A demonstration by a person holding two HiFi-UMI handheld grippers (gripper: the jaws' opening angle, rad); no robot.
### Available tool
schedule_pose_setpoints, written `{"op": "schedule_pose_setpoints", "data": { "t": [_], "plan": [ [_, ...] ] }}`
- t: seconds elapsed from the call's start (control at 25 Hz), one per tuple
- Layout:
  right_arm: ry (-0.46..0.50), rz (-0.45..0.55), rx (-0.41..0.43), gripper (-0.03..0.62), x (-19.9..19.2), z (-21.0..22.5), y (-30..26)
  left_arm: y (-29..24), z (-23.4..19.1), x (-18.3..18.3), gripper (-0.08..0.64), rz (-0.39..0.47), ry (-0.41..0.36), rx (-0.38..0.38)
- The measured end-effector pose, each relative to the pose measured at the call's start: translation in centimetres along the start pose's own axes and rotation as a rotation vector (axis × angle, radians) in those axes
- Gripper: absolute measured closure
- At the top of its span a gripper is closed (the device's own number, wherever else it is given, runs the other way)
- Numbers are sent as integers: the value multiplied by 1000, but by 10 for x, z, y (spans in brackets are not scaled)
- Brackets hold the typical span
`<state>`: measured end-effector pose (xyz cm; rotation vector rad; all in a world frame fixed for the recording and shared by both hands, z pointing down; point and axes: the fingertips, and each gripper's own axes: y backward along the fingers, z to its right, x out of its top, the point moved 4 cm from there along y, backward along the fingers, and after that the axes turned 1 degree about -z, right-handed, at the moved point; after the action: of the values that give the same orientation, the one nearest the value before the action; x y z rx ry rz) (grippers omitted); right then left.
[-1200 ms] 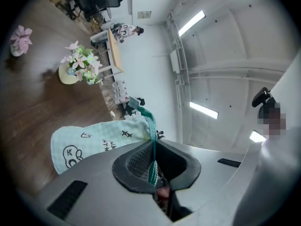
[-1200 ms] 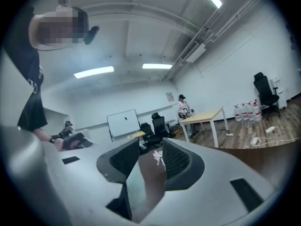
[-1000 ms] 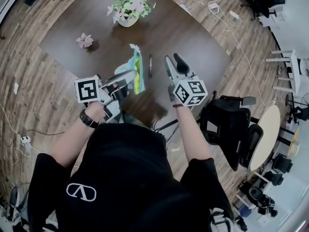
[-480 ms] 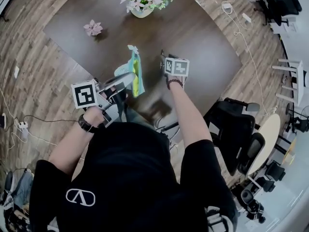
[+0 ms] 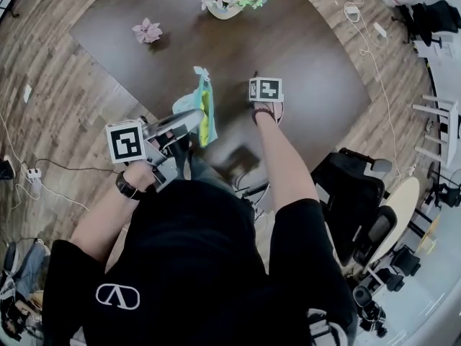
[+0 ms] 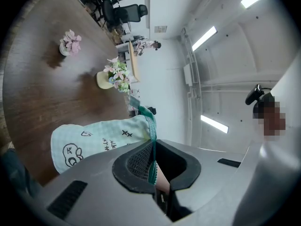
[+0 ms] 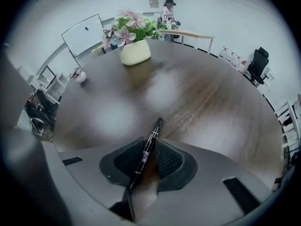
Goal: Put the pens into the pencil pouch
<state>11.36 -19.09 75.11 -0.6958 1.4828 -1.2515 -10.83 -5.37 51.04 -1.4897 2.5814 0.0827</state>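
The person wears a black T-shirt with short sleeves, and on it there is a white logo in the form of an outlined oval. A dark watch band goes around the left wrist and a thin dark bracelet around the right wrist. The left gripper and the right gripper have smooth grey shells with narrow dark slots, and black pads with a fine grid pattern. Each one carries a white cube printed with black square markers, the left cube and the right cube
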Motion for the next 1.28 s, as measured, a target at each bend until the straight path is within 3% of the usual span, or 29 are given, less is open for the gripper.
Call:
{"op": "schedule_pose_setpoints", "data": {
  "t": [0.16, 0.32, 0.44, 0.68, 0.96, 1.28],
  "plan": [
    [49, 8, 37, 549, 1, -11, -1, -1, 0, -1, 544, -12, -7, -1],
    [88, -3, -5, 551, -4, -4, 2, -5, 2, -1, 545, -23, -14, -2],
    [80, 62, 14, 551, -1, 0, 13, -8, 7, 0, 544, -27, -12, -7],
    [53, 369, 51, 551, 30, 4, 98, -17, 17, 1, 545, -54, -11, -24],
    [23, 807, 103, 551, 66, -4, 260, -36, 44, 3, 545, -93, -49, -60],
    [14, 1259, 93, 551, 54, -18, 413, -57, 75, 5, 545, -124, -70, -125]
  ]
}}
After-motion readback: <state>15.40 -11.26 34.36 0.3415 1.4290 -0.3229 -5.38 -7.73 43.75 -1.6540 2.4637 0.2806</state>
